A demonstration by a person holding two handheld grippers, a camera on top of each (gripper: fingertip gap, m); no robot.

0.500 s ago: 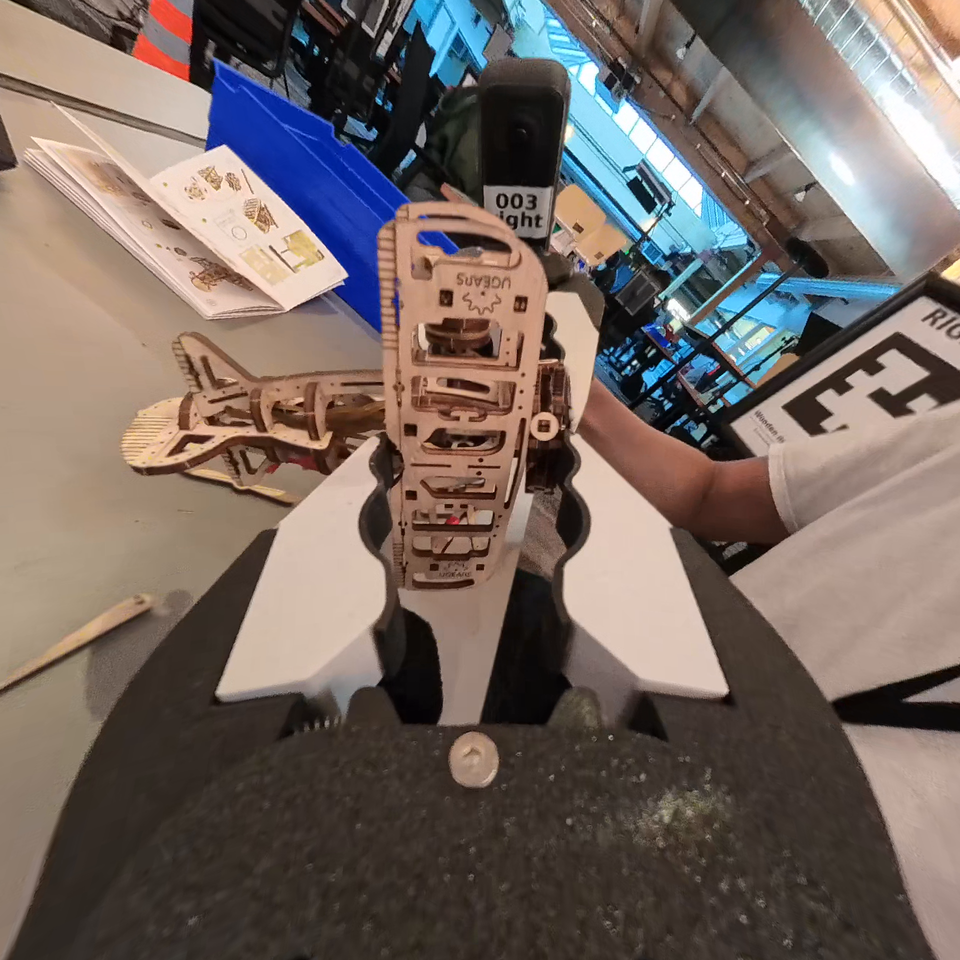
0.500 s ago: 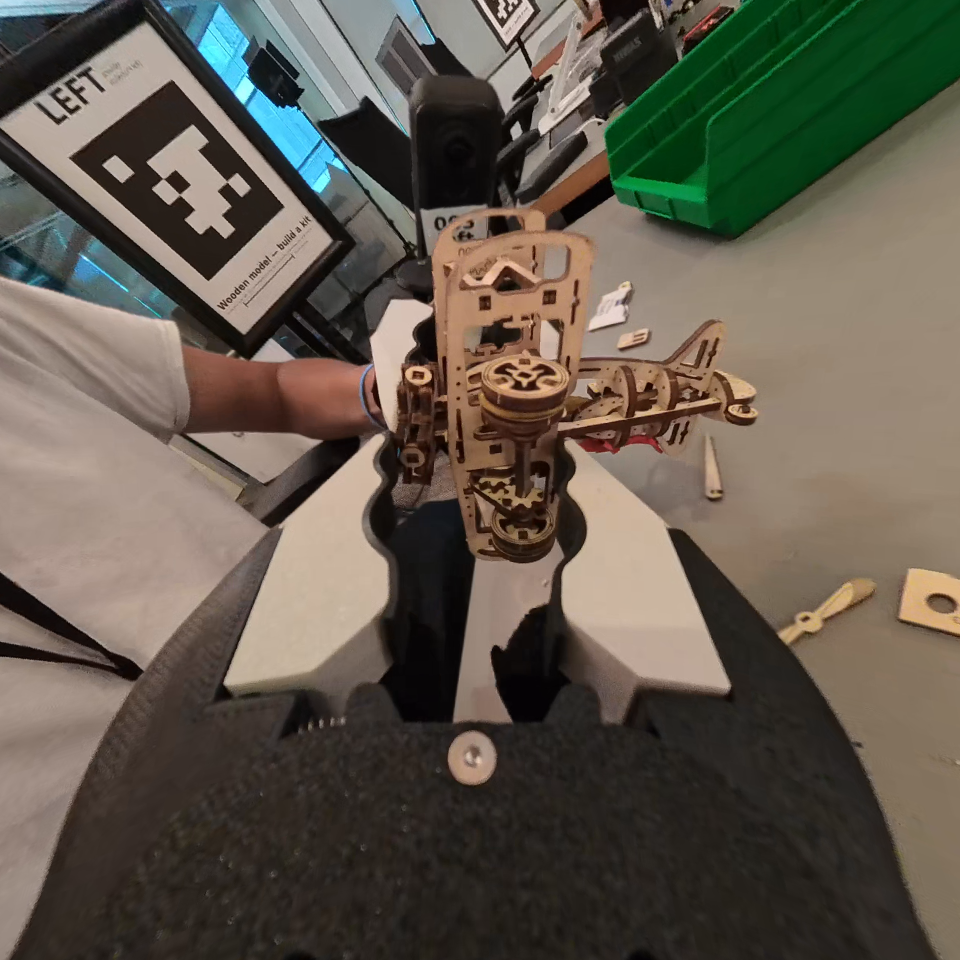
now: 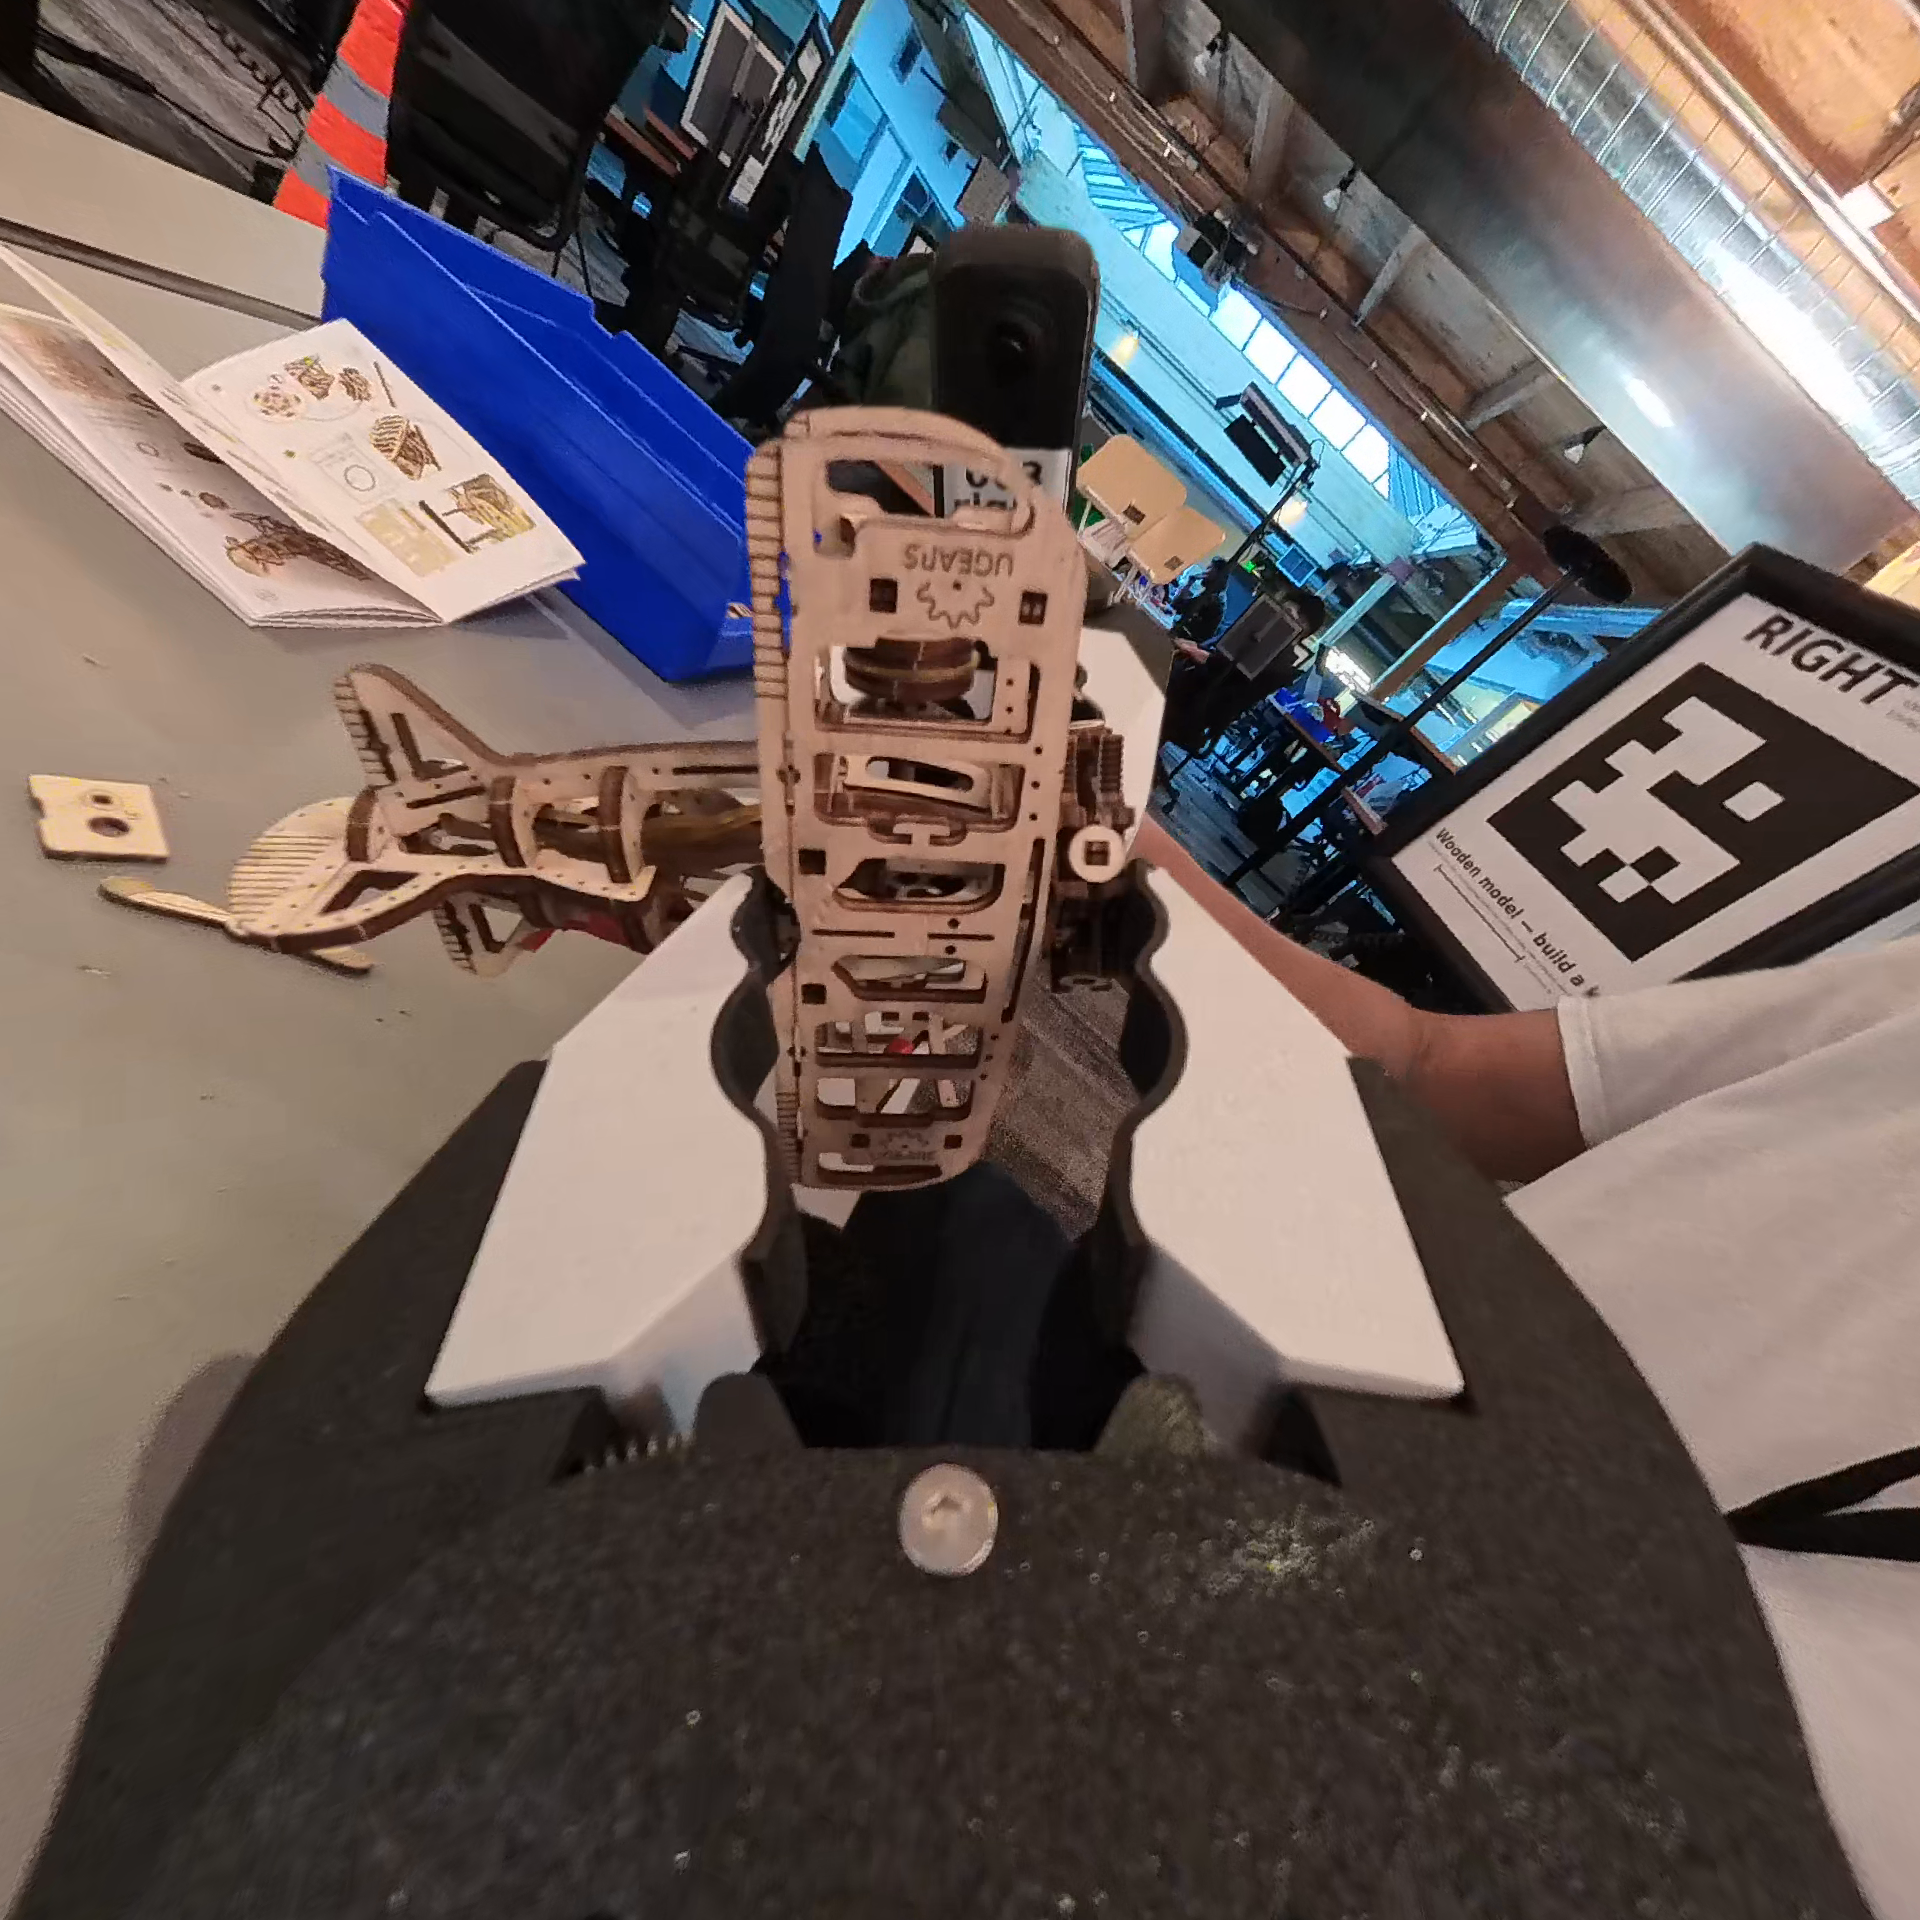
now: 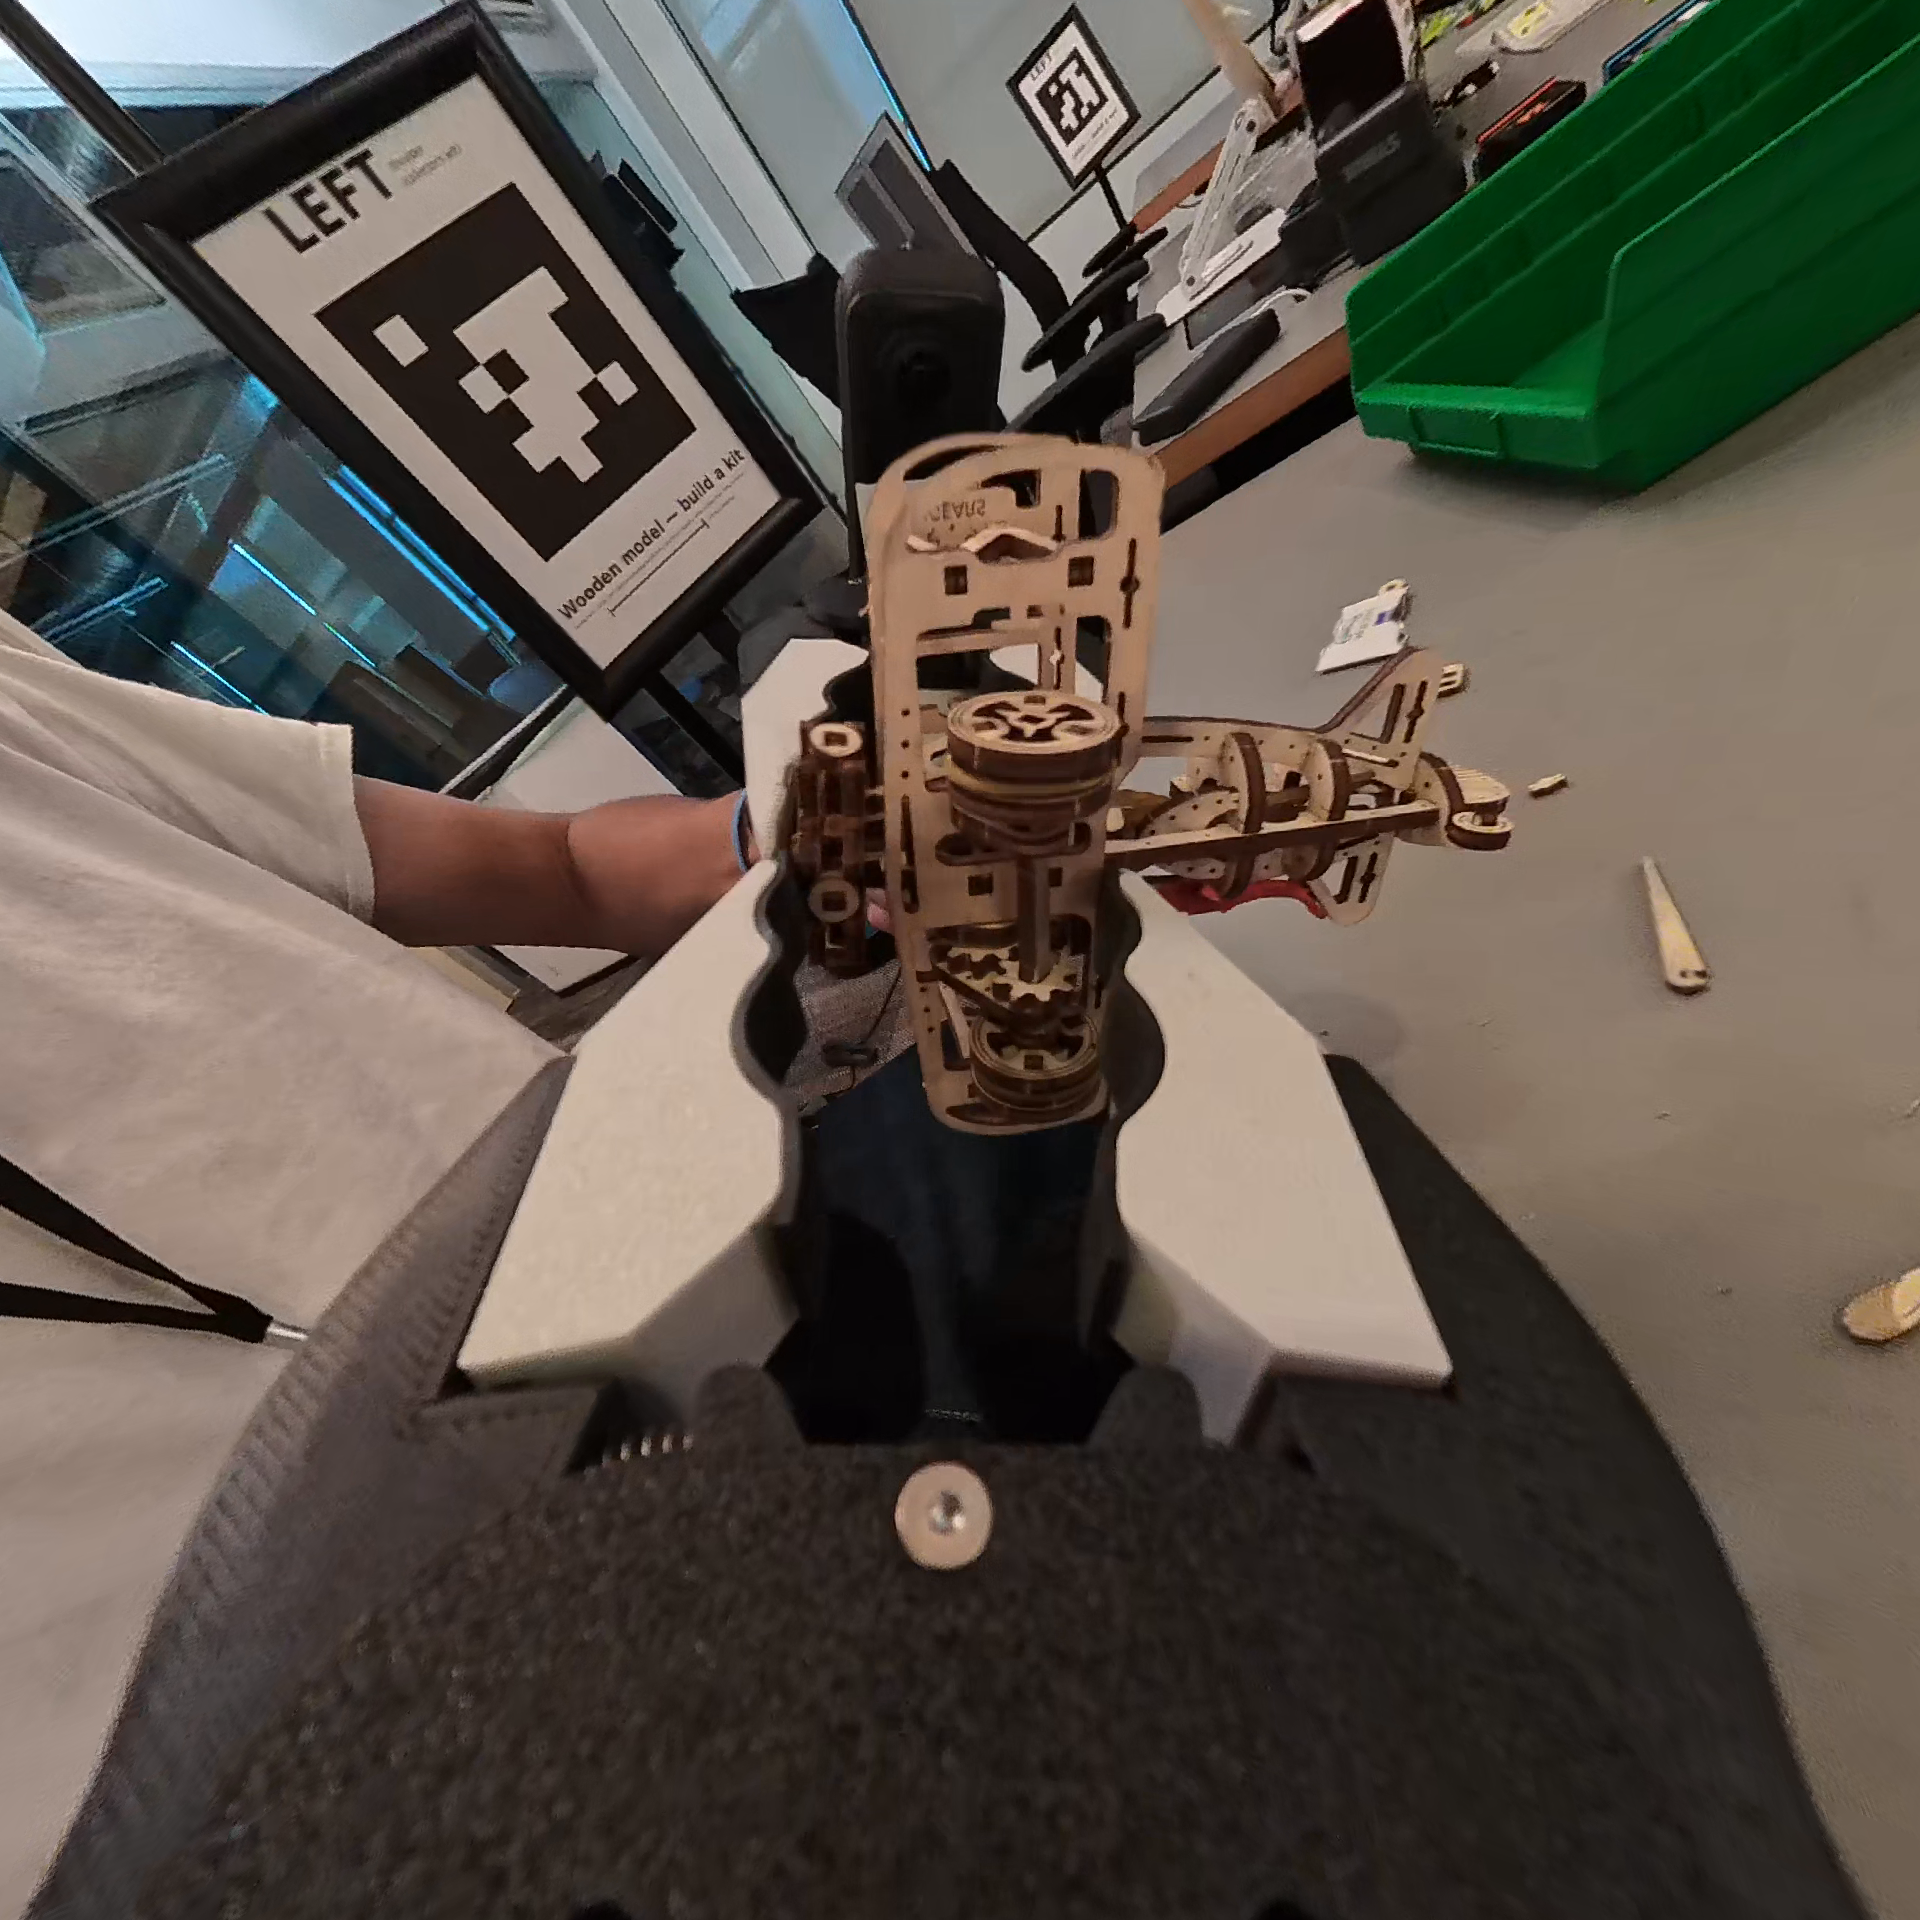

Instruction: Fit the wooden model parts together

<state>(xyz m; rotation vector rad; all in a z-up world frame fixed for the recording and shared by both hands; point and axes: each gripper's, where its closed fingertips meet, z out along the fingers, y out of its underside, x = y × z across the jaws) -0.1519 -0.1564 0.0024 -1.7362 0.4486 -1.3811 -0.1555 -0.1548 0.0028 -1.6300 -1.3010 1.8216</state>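
- The left gripper (image 3: 940, 904) is clenched on the wooden plane model (image 3: 914, 790). The flat wing stands upright between its fingers.
- The right gripper (image 4: 951, 904) grips the same model from the other side. One finger presses the wheels and the other presses the engine block.
- The plane is held up in the middle of both views. In the left wrist view its tail points to 9 o'clock. In the right wrist view it points to 3 o'clock.
- The wing has a burnt-in maker's mark with a little gear picture, near its top end.
- A white sticker (image 3: 997, 483) with print peeks over the wing at 12 o'clock.
- An open booklet (image 3: 343, 488) with pictures lies at 10 o'clock beside a blue bin (image 3: 540, 416).
- A framed sign (image 4: 488, 384) with a black-and-white block pattern and some words stands at 10 o'clock in the right wrist view. A green bin (image 4: 1662, 281) sits at 2 o'clock.
- A thin wood stick (image 4: 1673, 935) lies on the grey table (image 4: 1558, 623) at 3 o'clock.
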